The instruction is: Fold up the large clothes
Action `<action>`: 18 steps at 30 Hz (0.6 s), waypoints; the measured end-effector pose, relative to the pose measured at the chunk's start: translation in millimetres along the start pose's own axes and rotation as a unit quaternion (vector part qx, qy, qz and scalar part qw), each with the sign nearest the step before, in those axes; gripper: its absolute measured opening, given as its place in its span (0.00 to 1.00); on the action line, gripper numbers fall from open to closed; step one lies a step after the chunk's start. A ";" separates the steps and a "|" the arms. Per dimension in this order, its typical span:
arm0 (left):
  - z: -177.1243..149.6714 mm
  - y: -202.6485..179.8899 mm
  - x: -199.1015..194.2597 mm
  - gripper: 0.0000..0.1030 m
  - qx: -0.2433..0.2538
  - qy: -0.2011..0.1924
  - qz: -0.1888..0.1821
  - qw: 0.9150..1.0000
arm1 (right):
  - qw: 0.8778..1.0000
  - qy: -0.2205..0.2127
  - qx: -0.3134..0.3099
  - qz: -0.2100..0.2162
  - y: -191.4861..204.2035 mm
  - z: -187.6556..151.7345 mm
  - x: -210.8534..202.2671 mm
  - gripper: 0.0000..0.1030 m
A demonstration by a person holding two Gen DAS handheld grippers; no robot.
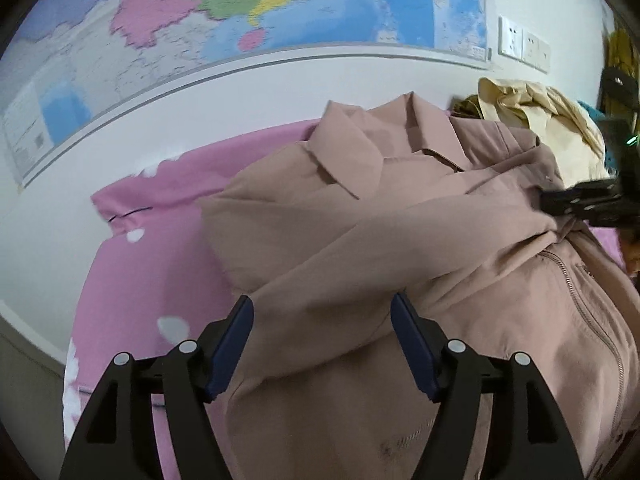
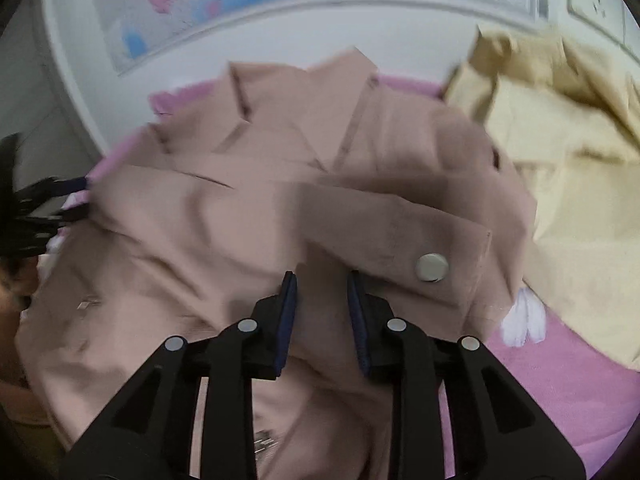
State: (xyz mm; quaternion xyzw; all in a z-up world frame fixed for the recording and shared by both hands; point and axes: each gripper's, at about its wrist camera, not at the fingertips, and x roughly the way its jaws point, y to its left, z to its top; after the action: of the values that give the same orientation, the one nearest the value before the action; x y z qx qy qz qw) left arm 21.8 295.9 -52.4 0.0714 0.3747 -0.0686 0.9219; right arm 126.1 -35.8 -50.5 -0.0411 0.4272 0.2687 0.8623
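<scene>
A dusty-pink jacket [image 1: 400,220] lies on a pink bedsheet [image 1: 140,264], collar toward the wall, one sleeve folded across its front. My left gripper [image 1: 322,312] is open, its jaws wide apart over the folded sleeve's lower edge, holding nothing. In the right wrist view the jacket [image 2: 240,208] fills the middle, and a sleeve cuff with a silver snap button [image 2: 432,267] lies across it. My right gripper [image 2: 322,284] is partly open, jaws a small gap apart just above the jacket fabric beside the cuff. The right gripper also shows in the left wrist view [image 1: 576,202].
A cream garment [image 2: 560,152] is heaped at the right of the bed, also in the left wrist view [image 1: 540,120]. A white wall with a coloured map [image 1: 240,12] and wall sockets [image 1: 520,42] runs behind the bed. The left gripper shows at the right wrist view's left edge [image 2: 52,200].
</scene>
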 end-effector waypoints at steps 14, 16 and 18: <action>-88.4 57.8 -69.4 0.75 -0.107 0.033 -0.021 0.993 | 0.987 -0.051 0.099 0.112 -11.9 -85.9 -112.7 0.60; -102.1 55.2 -71.5 0.75 -0.117 0.045 -0.047 0.991 | 0.984 -0.045 0.120 0.120 -16.2 -103.6 -118.7 0.63; -112.1 52.3 -71.8 0.75 -0.126 0.053 -0.069 0.988 | 0.981 -0.036 0.139 0.128 -20.7 -118.2 -120.7 0.68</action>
State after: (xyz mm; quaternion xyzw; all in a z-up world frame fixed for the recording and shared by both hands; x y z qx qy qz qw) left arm -96.1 372.9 -77.5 -0.0681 0.4331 -0.0803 0.8952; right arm -7.2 -140.6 -36.9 0.1441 0.4310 0.3165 0.8326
